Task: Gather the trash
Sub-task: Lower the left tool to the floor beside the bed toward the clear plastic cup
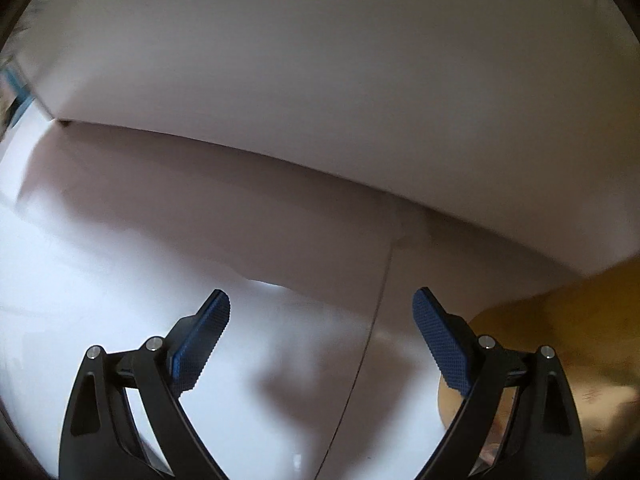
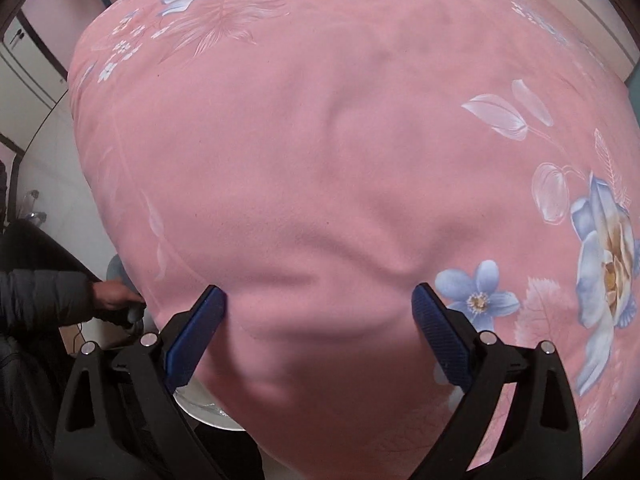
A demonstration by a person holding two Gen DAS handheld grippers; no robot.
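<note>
No trash shows clearly in either view. My left gripper (image 1: 321, 304) is open and empty, held low over a white tiled floor (image 1: 120, 280), close to a white panel (image 1: 320, 80) that fills the top of the view. A blurred yellow-brown thing (image 1: 568, 340) lies at the lower right, partly behind the right finger; I cannot tell what it is. My right gripper (image 2: 319, 300) is open and empty, hovering just above a pink flowered bedspread (image 2: 320, 140).
In the right wrist view, the person's left hand in a dark sleeve (image 2: 44, 296) holds the other gripper's handle (image 2: 134, 314) beside the bed. A white dish (image 2: 208, 408) sits on the floor under the bed's edge. A door (image 2: 24, 72) stands at the far left.
</note>
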